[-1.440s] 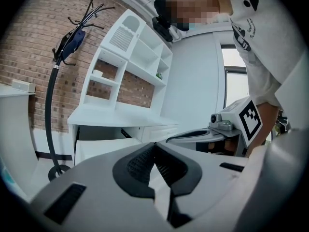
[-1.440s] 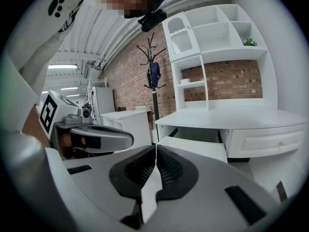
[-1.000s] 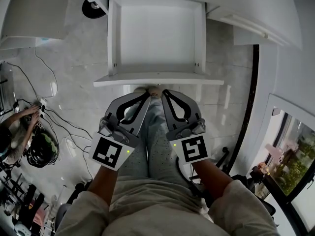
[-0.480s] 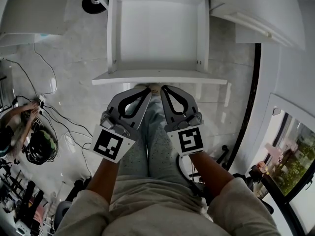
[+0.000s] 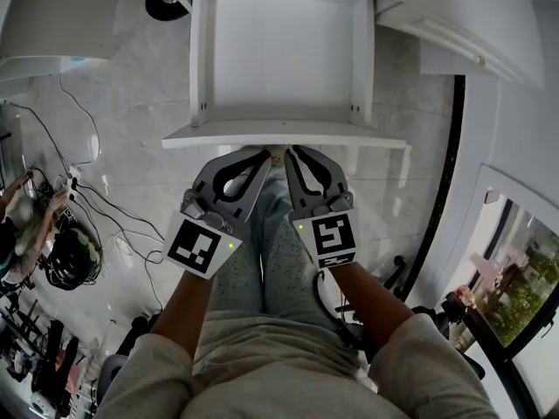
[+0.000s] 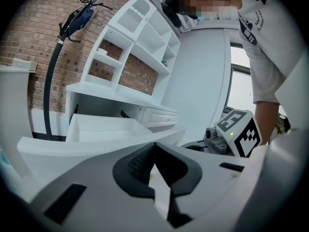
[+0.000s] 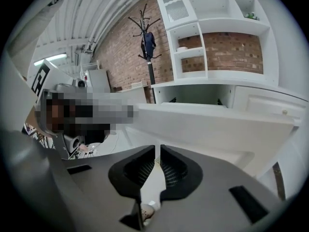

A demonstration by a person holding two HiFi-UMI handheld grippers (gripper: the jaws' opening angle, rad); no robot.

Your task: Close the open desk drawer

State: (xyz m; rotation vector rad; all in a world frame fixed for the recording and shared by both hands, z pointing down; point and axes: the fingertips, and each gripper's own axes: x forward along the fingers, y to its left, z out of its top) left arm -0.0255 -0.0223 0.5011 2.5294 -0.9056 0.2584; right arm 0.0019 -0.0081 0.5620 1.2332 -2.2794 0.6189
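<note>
The white desk drawer [image 5: 284, 59] is pulled fully out and nothing lies in it. Its front panel [image 5: 284, 134] runs across the middle of the head view. My left gripper [image 5: 264, 155] and right gripper [image 5: 293, 153] sit side by side just on the near side of that panel, tips close to its lower edge. Whether they touch it I cannot tell. In the left gripper view my left gripper [image 6: 155, 145] is shut on nothing, with the panel [image 6: 96, 146] ahead. My right gripper [image 7: 158, 149] is also shut and holds nothing, below the panel [image 7: 212, 124].
The desk top [image 5: 437, 7] overhangs the drawer's back. The person's legs are under the grippers. Cables [image 5: 96, 208] and another person's hands [image 5: 17, 203] are on the floor at left. A coat stand [image 7: 148, 42] and wall shelves [image 7: 217, 28] rise beyond the desk.
Both grippers have crept a little toward the drawer front in the head view, the right one more so. Both stay shut and the drawer stays out.
</note>
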